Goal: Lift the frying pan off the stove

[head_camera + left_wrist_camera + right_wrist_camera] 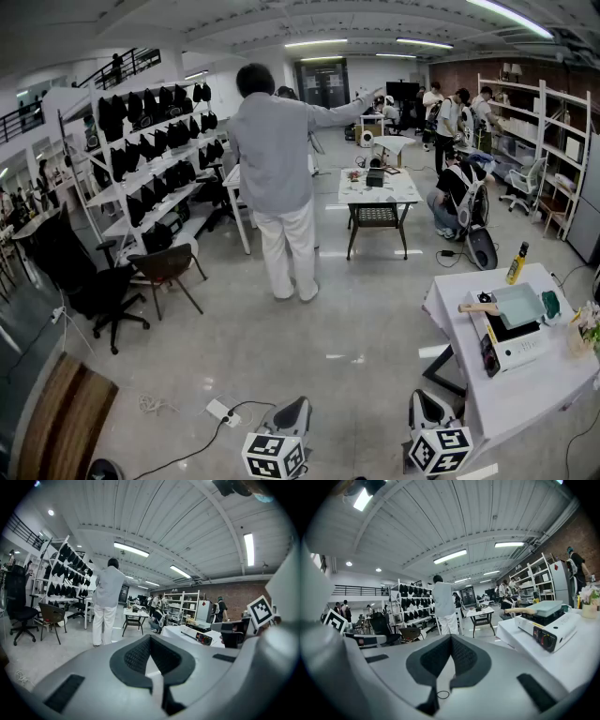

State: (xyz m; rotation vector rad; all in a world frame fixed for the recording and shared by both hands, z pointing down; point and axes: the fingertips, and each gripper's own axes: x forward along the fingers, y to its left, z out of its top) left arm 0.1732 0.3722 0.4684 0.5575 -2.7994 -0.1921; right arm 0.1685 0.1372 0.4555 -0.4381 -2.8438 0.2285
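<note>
Both jaws are clenched on nothing: left gripper [292,405] and right gripper [423,398] hang near, well apart from the table [525,398] at right. Pan [518,305] sits on the stove [517,347], untouched; reach, grasp and lift all remain.

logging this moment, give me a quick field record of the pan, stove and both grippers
frying pan: teal, square, wooden handle, sitting on the stove
stove: white portable burner on the table
left gripper: shut, empty, away from the table
right gripper: shut, empty, nearer the table
task: frying pan not yet lifted
</note>
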